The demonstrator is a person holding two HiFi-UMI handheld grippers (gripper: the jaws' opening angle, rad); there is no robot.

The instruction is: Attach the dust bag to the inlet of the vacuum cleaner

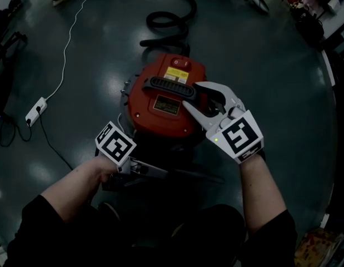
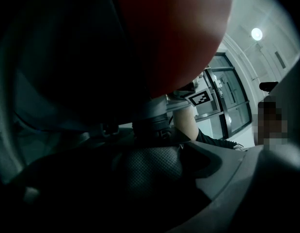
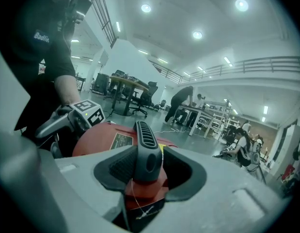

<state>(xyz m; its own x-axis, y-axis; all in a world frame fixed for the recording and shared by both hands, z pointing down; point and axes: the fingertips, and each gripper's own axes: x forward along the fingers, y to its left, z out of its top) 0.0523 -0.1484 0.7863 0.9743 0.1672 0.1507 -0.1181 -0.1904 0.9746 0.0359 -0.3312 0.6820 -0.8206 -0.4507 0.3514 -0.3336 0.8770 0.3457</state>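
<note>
In the head view, a red vacuum cleaner (image 1: 145, 121) is seen standing on the dark floor (image 1: 260, 65), with its black hose (image 1: 172, 21) curled beyond it and a white power strip (image 1: 36, 110) lying well apart at the left. The right tongs (image 1: 191, 93) are set across the right end of the black handle (image 1: 172, 85) on the red top, while the left tongs (image 1: 152, 170) are held low against the near side of the cleaner, pointing under its red body. In the left gripper view, the frame is filled by that red body from above and by deep shadow; the left tongs are spread wide, only 1 textured pad (image 2: 150, 171) is made out, and nothing is pressed by it. In the right gripper view, the handle is seen upright between the 2 jaws of the right tongs, which are closed onto its sides, and the left tongs' marker cube (image 3: 89, 111) is seen beyond the red top at the left.
</note>
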